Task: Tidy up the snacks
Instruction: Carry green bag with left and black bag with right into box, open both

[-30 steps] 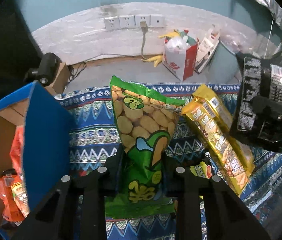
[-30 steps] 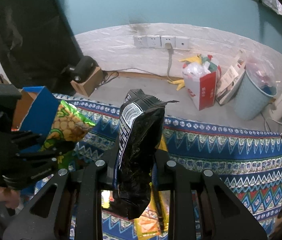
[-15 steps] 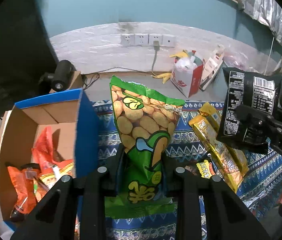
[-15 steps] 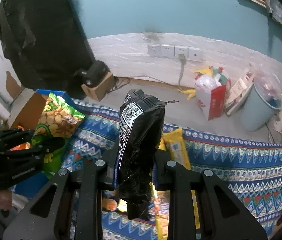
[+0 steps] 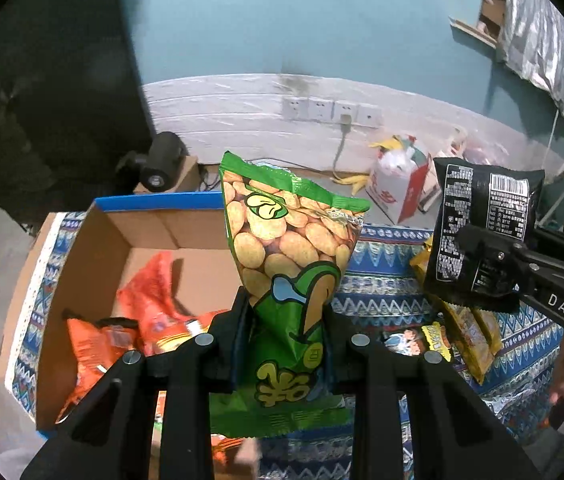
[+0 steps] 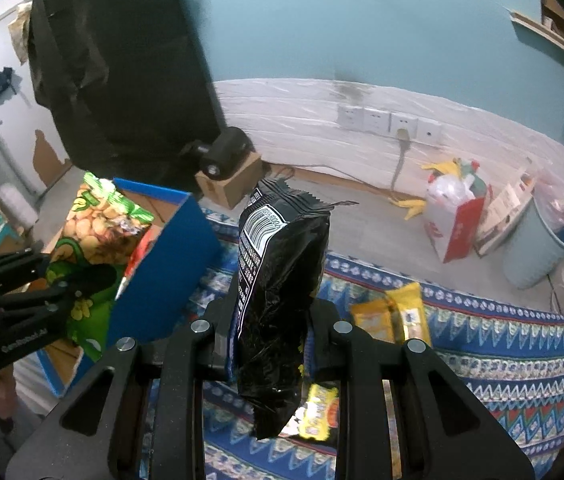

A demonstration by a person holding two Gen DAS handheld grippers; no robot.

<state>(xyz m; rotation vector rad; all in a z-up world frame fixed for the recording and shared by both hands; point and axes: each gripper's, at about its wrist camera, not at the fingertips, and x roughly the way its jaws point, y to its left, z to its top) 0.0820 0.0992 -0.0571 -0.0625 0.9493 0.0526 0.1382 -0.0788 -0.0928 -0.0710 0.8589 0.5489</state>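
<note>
Green foil up front: the left gripper (image 5: 285,344) is clamped tight on the green snack bag (image 5: 285,264), held upright over the near right edge of the blue cardboard box (image 5: 154,204), whose near corner is cut off behind the fingers. Orange packets (image 5: 150,320) lie inside, blurred. To the right, the right gripper (image 6: 274,336) pinches the black snack bag (image 6: 282,288) above the patterned cloth (image 6: 501,344), hiding yellow packets (image 6: 405,312) partly.
</note>
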